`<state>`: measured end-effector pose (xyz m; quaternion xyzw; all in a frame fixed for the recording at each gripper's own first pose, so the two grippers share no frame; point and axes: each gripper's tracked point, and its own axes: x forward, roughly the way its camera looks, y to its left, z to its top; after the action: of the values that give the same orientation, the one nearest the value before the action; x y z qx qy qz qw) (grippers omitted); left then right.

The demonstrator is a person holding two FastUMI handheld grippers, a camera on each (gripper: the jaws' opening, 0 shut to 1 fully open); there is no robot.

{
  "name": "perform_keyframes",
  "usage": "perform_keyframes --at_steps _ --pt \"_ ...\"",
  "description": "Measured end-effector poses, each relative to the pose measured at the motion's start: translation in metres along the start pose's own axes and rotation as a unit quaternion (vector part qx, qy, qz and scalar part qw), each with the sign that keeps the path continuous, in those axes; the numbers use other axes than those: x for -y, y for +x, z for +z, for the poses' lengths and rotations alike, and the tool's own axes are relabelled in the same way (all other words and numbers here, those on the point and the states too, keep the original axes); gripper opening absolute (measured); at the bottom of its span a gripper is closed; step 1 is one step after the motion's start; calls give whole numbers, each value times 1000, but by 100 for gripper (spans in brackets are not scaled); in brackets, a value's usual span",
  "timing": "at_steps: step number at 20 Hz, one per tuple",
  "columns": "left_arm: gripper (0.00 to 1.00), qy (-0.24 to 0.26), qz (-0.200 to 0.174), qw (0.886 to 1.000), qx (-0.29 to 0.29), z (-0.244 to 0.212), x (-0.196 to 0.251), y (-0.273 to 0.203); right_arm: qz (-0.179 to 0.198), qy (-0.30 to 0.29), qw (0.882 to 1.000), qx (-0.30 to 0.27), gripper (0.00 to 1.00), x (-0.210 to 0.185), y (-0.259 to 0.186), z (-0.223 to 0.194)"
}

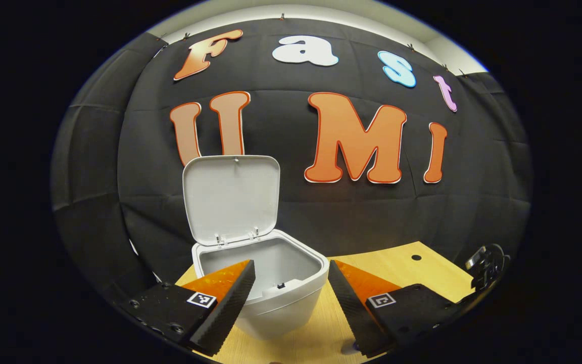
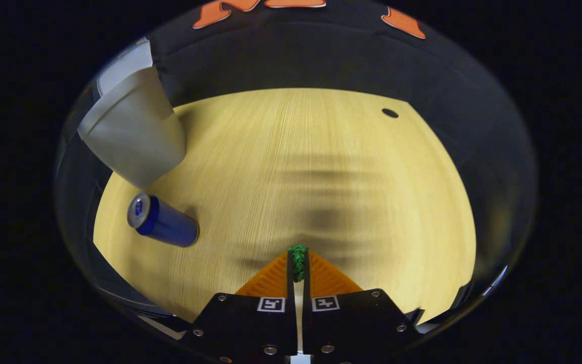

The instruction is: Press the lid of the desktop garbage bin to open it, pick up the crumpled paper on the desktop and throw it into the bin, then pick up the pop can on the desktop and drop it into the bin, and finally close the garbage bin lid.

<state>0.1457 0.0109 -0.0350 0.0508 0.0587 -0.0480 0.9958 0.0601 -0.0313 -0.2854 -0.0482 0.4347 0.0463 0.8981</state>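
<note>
Nearest the lens in the right gripper view, our right gripper (image 2: 298,263) is clenched on a small green wad of paper (image 2: 298,260), both fingers pressing it at the tips. It hangs above the wooden table (image 2: 321,167). We see the can (image 2: 163,226) standing on the table at left, near the bin (image 2: 132,131) but apart from it.

Our left gripper (image 1: 291,293), in the left gripper view, is released, fingers spread wide and holding nothing. The bin (image 1: 281,288) sits between and just beyond them on the table (image 1: 392,268). Its lid (image 1: 231,199) stands upright on the rear hinges, and the visible part of the interior is bare.
</note>
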Motion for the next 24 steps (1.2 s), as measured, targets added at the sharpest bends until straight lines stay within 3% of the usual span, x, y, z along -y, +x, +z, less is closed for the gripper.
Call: perform_keyframes --at_steps 5,11,17,24 --pt "93 -10 -6 1000 9 7 0 -6 7 0 995 99 5 9 -82 75" --pt "93 -14 -6 1000 15 11 -11 -25 44 -40 977 207 4 -17 -173 163" --pt "93 -16 10 1000 24 19 -36 -51 112 -111 950 270 4 -102 -209 235" --pt "93 -8 38 999 32 19 -73 -90 200 -184 909 318 4 -233 -208 297"
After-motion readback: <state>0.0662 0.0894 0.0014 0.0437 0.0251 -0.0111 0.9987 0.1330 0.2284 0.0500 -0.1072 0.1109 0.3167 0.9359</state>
